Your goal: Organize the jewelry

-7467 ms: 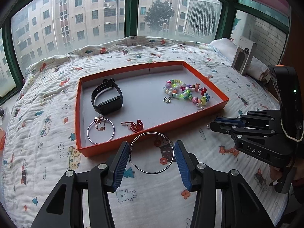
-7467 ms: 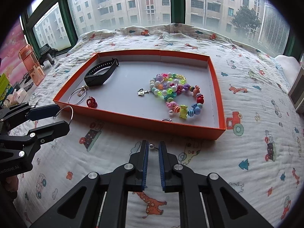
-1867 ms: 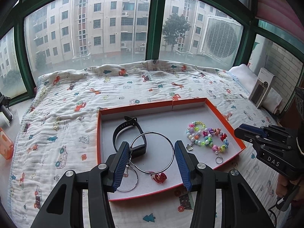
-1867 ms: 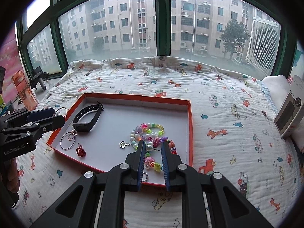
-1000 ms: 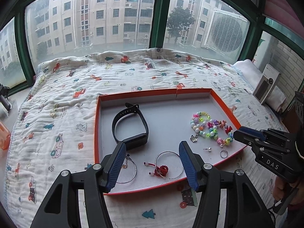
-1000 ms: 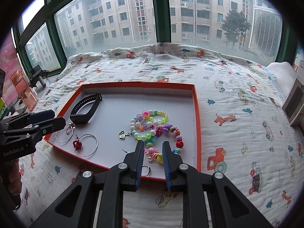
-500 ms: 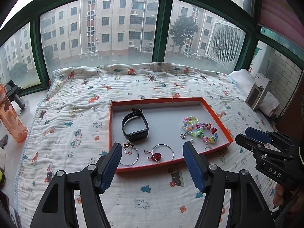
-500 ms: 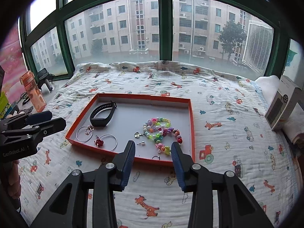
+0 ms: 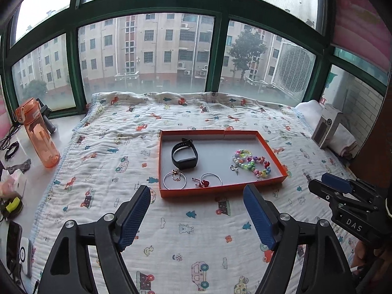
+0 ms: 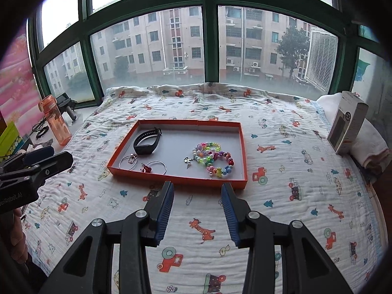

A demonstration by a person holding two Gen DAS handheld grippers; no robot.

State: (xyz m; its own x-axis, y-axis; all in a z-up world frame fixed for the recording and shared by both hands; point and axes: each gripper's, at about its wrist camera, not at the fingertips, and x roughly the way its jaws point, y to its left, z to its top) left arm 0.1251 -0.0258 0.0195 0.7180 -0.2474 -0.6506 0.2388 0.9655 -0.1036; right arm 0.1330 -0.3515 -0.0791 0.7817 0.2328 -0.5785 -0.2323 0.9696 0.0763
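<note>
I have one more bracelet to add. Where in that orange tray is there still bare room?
The orange tray has bare grey floor in the middle, between the black wristband and the bead bracelets, and along the far wall. The near-left corner is crowded with the silver hoops and a red charm.

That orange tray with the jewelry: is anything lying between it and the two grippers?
Nothing visible does. Only bare printed quilt lies between the orange tray and the open right gripper; the same holds for the open left gripper.
</note>
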